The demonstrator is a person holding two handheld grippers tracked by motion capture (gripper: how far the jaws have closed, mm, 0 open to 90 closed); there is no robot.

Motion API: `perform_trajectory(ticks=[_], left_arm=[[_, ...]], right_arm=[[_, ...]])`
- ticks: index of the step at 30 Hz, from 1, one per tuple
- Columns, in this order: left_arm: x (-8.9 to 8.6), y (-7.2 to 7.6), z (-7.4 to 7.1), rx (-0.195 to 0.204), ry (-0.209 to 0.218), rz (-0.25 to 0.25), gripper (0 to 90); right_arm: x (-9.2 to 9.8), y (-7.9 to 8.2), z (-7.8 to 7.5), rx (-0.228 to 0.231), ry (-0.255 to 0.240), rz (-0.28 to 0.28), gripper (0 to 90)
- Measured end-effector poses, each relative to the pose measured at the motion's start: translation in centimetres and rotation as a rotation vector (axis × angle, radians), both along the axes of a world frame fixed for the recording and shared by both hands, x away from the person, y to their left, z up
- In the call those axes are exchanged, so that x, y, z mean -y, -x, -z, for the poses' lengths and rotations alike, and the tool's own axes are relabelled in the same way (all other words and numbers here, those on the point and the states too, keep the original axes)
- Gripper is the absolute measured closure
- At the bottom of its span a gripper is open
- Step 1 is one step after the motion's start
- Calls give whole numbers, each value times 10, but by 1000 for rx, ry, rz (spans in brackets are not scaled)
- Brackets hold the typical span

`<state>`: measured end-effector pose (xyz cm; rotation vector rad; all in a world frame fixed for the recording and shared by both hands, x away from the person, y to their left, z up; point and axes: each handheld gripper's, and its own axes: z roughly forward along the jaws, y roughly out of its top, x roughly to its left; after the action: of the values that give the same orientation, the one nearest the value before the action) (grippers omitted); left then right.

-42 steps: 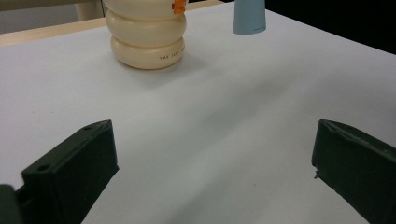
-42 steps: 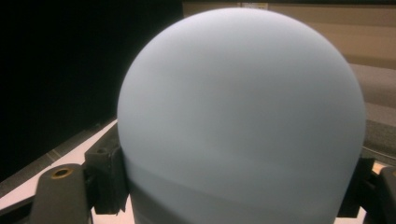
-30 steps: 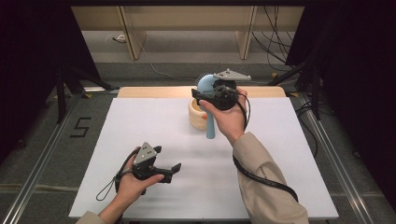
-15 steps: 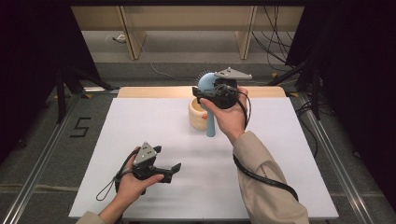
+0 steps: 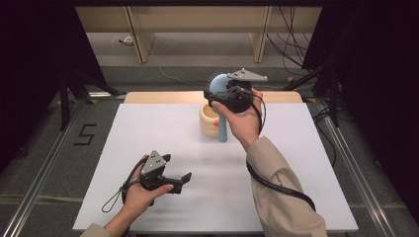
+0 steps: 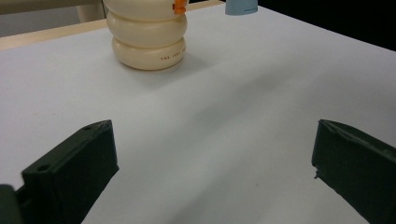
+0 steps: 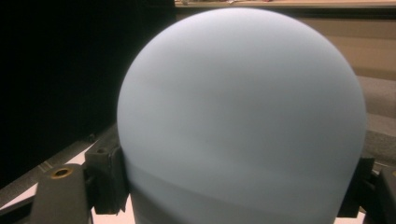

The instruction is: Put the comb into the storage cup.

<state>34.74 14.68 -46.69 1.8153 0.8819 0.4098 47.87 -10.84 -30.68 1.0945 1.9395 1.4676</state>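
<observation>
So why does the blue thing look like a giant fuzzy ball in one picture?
In the right gripper view the blue brush, clamped in the right gripper, sits so close to the lens that it goes soft and huge. In the left gripper view the cream holder looks sharper and casts a soft shadow, while the near jaws blur slightly. The high view is evenly lit on the table, dark at both sides.

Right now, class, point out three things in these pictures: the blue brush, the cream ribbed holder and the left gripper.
blue brush [image 5: 222, 127]: high view, on its handle below the right hand.
cream ribbed holder [image 6: 148, 39]: left gripper view, on its middle ring.
left gripper [image 5: 182, 178]: high view, midway between its open fingers.
</observation>
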Motion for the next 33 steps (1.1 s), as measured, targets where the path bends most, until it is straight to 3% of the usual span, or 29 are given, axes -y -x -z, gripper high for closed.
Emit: perform_trajectory(ticks=[33], left_arm=[[1,0,1,2,-1,4,0]], right_arm=[[5,-5,-9,38,-40,25,214]])
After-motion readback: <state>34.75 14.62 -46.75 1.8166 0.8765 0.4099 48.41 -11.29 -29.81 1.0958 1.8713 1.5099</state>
